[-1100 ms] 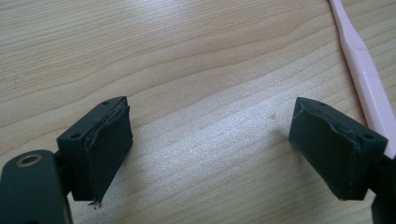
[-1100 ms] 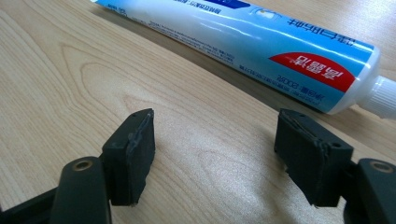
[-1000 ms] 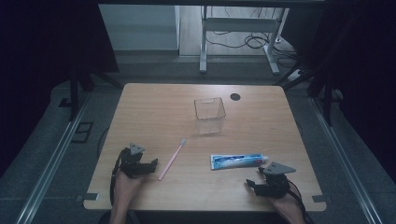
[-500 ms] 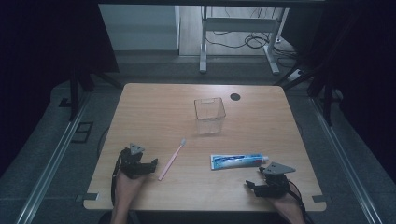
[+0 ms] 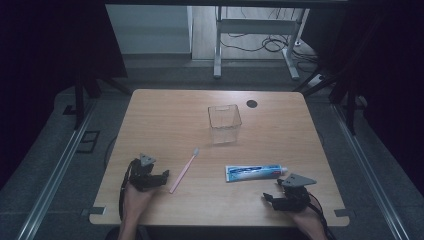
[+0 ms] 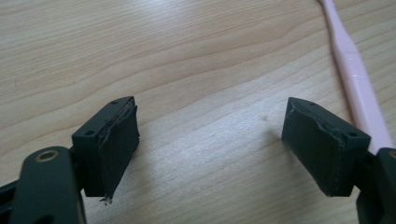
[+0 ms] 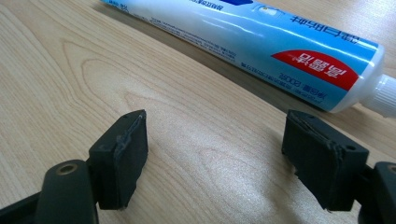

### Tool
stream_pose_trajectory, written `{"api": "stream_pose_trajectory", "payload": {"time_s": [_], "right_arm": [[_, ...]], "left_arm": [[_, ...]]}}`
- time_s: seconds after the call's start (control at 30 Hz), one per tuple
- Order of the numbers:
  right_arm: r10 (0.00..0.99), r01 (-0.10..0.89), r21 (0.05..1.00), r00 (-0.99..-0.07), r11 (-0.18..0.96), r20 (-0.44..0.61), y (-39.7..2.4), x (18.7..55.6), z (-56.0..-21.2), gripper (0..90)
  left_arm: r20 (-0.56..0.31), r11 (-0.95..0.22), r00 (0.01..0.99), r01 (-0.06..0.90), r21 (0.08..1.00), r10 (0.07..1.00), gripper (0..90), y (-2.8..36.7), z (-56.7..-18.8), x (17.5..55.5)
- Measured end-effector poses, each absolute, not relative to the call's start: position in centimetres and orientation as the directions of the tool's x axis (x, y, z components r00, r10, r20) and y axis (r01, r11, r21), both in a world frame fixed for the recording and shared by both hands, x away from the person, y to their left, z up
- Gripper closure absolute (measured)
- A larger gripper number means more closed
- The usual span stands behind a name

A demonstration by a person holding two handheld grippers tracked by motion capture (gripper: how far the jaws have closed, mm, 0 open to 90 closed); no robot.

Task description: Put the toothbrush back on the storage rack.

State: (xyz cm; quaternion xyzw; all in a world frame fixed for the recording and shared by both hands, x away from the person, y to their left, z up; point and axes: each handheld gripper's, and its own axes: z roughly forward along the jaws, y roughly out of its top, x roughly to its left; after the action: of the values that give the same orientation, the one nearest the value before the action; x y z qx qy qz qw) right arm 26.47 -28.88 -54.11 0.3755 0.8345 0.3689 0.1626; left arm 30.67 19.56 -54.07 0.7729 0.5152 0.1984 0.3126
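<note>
We see the left gripper [image 5: 162, 177] resting low on the wooden table [image 5: 165, 115] with its jaws spread and only bare wood between them, although they have just been closing a little; the pink toothbrush [image 5: 184, 164] lies just beside its right jaw. The right gripper [image 5: 267, 199] also has its jaws spread over bare wood, and the toothpaste tube [image 5: 255, 172] lies near, just beyond its jaws. A clear plastic box [image 5: 224, 123] stands farther back on the table, well apart from both grippers.

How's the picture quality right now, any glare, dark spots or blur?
High view: dim, surroundings nearly black, table readable. Right gripper view: sharp, glare streak along the toothpaste tube, which casts a dark shadow. Left gripper view: bright sheen on the wood near the toothbrush, jaws sharp.
</note>
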Motion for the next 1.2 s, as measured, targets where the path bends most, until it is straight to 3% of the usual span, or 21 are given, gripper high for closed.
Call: {"api": "stream_pose_trajectory", "payload": {"time_s": [0.53, 1.2], "right_arm": [[0.747, 0.507, 0.738, -0.665, 0.446, 0.006, -28.9, 26.5, -54.1, 22.3], [0.747, 0.507, 0.738, -0.665, 0.446, 0.006, -28.9, 26.5, -54.1, 22.3]], "left_arm": [[-0.045, -0.316, 0.469, 0.66, 0.682, 0.882, 25.9, 17.8, -52.5, 30.2], [-0.035, -0.439, 0.568, 0.672, 0.597, 0.822, 41.9, 15.6, -51.4, 31.6]]}}
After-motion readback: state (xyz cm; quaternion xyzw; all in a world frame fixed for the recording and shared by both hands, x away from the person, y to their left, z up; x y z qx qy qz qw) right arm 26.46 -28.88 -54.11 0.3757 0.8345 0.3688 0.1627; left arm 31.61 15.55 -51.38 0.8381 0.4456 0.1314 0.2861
